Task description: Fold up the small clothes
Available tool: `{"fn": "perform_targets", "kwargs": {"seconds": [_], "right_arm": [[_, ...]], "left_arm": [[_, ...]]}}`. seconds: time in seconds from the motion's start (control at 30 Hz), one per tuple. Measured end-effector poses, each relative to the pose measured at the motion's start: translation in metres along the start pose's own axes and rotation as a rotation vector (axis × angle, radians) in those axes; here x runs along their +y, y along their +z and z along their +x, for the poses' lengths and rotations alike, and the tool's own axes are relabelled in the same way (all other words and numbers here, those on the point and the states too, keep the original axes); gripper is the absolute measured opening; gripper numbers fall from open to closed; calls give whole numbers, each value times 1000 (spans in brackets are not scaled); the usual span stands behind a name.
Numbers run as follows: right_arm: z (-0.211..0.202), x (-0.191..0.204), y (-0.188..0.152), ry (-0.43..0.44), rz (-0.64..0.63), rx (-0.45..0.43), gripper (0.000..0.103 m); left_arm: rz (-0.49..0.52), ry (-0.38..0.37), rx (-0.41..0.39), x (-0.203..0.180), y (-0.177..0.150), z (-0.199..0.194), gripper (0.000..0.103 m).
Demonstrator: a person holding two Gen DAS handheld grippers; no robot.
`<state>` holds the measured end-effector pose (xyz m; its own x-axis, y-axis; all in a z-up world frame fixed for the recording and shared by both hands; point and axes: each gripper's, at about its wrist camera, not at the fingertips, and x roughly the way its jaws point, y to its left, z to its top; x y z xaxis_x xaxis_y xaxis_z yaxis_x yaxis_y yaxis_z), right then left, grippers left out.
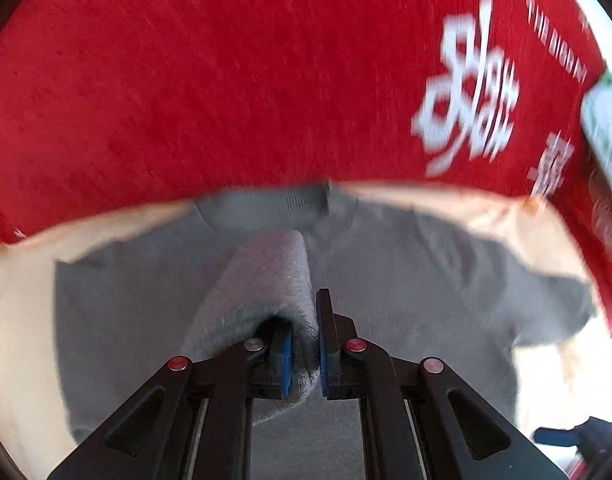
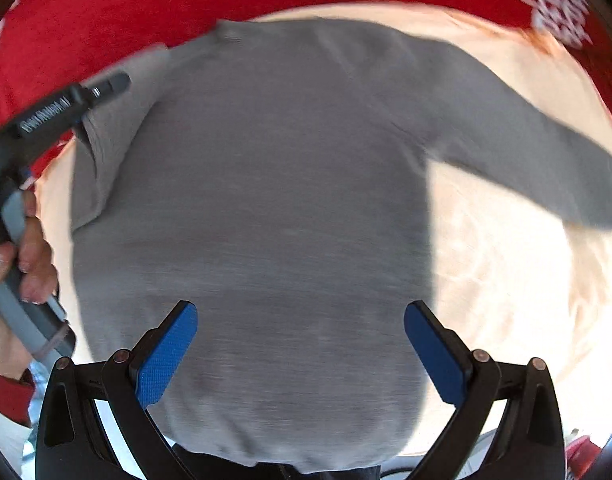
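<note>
Judging by the lie of the grey sweater (image 2: 266,200), an early stage of the fold: spread flat with the body smooth, on a peach surface (image 2: 505,280), collar towards the far edge and hem nearest the right wrist camera. Of the folding proper, apparently only a start on one sleeve (image 1: 266,280), bunched into a raised ridge and pinched between the nearly closed jaws of the left gripper (image 1: 306,320), with the cloth filling the narrow gap between the blue pads. Seen from the right wrist view, over at the left edge of the garment, in a person's hand (image 2: 30,256) wrapped round the grey handle. Nothing yet done with the other sleeve (image 2: 525,152), stretched out sideways, well clear of the body. Jaws of the right gripper (image 2: 300,312) wide apart, empty, poised above the lower body near the hem, without touching as far as can be told. Left to do, most likely: both sleeves laid in across the body, then the body doubled over. Beyond the peach surface, a red cloth (image 1: 226,80) with blurred white lettering (image 1: 465,92). Strong glare on the right of the surface; of the room itself, hardly anything visible.
</note>
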<state>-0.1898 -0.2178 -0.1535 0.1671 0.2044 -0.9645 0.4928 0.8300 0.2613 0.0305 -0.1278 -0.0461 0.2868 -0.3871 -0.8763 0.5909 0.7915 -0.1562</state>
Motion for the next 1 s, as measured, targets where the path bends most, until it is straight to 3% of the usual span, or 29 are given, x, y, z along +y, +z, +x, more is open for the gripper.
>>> {"fn": "perform_targets", "kwargs": {"seconds": [0.03, 0.07, 0.1, 0.33, 0.5, 0.6, 0.73, 0.87, 0.9, 0.97, 1.0], "right_arm": [[2, -8, 0, -1, 12, 6, 103], [4, -13, 0, -3, 19, 9, 103], [5, -17, 0, -4, 25, 12, 103], [-4, -7, 23, -29, -8, -39, 103], [-14, 55, 54, -52, -208, -151, 103], [-6, 104, 67, -76, -366, -198, 103], [18, 181, 73, -257, -693, -313, 103], [47, 219, 63, -429, -925, -363, 102], [59, 225, 65, -490, -966, -362, 98], [67, 230, 75, -499, -963, -341, 59], [64, 226, 85, -454, -909, -316, 18]], "left_arm": [[15, 31, 34, -5, -6, 12, 26], [29, 73, 62, -8, -12, 19, 55], [25, 97, 58, -6, -17, 19, 72], [-4, 101, 40, 29, -23, -24, 73], [-114, 165, 49, 119, -24, -54, 73], [-238, 176, 162, 194, -25, -29, 73], [-327, 136, 224, 242, -21, 5, 73], [-398, 61, 260, 261, -21, 26, 73], [-409, 54, 262, 262, -21, 31, 73], [-401, 69, 244, 264, -20, 34, 72], [-392, 73, 239, 265, -20, 35, 72]]}}
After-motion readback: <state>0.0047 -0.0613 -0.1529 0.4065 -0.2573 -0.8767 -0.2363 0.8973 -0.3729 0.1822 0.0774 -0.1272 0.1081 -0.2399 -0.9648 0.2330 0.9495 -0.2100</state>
